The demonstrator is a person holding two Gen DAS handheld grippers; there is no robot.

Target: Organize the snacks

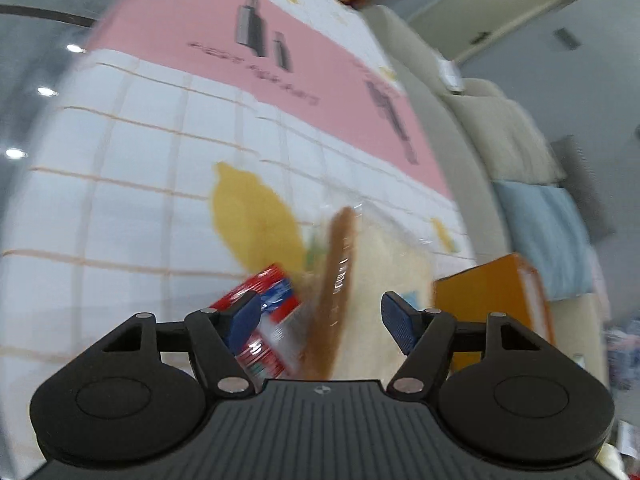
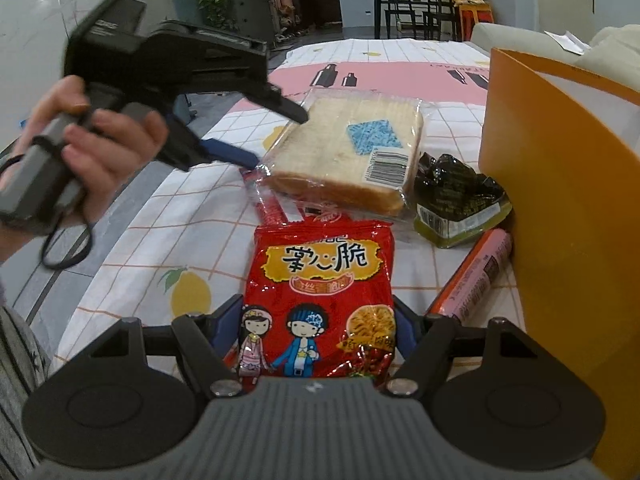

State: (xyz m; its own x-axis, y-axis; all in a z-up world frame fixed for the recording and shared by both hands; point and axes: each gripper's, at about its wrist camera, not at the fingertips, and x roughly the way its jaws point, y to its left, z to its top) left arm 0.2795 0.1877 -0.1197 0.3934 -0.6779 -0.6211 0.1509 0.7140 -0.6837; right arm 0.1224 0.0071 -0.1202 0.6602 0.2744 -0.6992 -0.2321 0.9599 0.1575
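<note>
Tablecloth (image 2: pixel 168 216) first: it covers my table, white with a thin orange grid, printed lemons and a pink band carrying dark bottle shapes and a line of writing I cannot read. Against that cloth's right edge stands the orange box (image 2: pixel 560 184), tall and open.

Beside the box, toward the cloth's middle, lies the bread loaf (image 2: pixel 348 148) in clear wrap, with a blue patterned sticker and a barcode label whose digits are too small for me. Nearer my right camera, the red snack bag (image 2: pixel 320 288) lies in front of the loaf; its yellow panel bears large Chinese characters, with two cartoon children below.

Between loaf and box sits a dark green packet (image 2: pixel 456 196) with a pale label I cannot make out. A pink sausage stick (image 2: pixel 476 276) lies by the box's foot, its print illegible.

My right claw (image 2: pixel 318 332) stands wide, the red bag's near end between its fingers; I cannot tell whether they press it. My left claw (image 2: pixel 276 132) hangs wide over the loaf's left end, holding nothing.
</note>
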